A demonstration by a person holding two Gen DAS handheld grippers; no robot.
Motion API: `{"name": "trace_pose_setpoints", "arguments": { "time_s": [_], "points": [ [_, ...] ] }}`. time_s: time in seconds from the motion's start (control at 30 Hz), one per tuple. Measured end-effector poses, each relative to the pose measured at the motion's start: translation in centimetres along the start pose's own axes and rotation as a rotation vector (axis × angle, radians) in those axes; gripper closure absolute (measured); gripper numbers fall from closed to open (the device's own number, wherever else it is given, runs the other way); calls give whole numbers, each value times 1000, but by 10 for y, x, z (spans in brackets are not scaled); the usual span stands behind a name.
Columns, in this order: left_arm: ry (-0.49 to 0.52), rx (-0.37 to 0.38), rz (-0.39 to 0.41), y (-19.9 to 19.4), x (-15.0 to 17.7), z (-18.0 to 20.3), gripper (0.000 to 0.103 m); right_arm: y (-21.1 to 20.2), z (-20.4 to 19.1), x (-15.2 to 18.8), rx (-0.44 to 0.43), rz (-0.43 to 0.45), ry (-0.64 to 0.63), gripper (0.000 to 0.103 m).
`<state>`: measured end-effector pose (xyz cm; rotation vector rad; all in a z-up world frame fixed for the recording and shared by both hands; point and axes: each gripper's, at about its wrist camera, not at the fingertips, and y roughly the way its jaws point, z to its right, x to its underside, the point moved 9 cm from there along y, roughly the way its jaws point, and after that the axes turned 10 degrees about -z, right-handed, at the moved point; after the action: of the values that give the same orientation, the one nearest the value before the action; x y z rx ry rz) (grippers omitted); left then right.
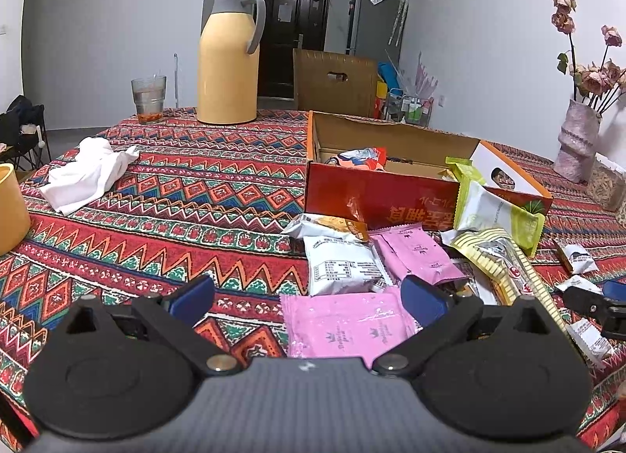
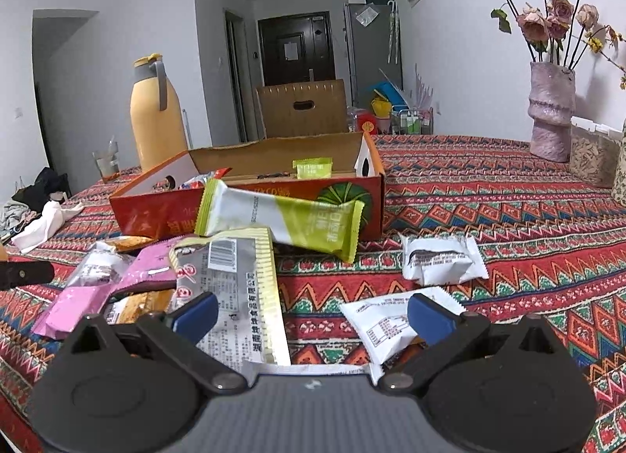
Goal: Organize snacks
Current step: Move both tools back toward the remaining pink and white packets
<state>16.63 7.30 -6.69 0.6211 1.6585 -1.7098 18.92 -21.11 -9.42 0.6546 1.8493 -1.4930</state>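
Looking at loose snack packets [image 2: 231,284] heaped before the box [image 2: 250,214]: light, crinkly, slippery, so pinch a sealed edge. Left gripper [image 1: 309,296] and right gripper [image 2: 313,312] both spread wide, empty.

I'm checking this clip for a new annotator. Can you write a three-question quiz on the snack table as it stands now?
1. True or false: the left tool is shut on a pink packet.
2. Where does the green and white bar rest?
A. flat inside the box
B. leaning against the box front, outside it
C. beside the vase
3. Fill in: the yellow jug stands on the patterned ______.

Key
1. False. Both the left and right tool are open and hold nothing.
2. B. It leans on the cardboard box, above the loose pile.
3. tablecloth.
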Motion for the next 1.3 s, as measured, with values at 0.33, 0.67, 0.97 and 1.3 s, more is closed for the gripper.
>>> {"name": "trace_pose_setpoints", "arguments": {
  "time_s": [0.33, 0.67, 0.97, 1.3],
  "points": [
    [5, -17, -17, 6, 0, 2, 0, 9, 40, -7, 109, -17, 17, 0],
    [0, -28, -27, 9, 0, 0, 0, 53, 62, -7, 114, -183, 12, 1],
    [0, -26, -43, 15, 2, 1, 0, 51, 49, -6, 88, -161, -43, 20],
    [-5, -29, -45, 15, 2, 0, 0, 41, 35, -4, 43, -119, -78, 78]
  ]
}}
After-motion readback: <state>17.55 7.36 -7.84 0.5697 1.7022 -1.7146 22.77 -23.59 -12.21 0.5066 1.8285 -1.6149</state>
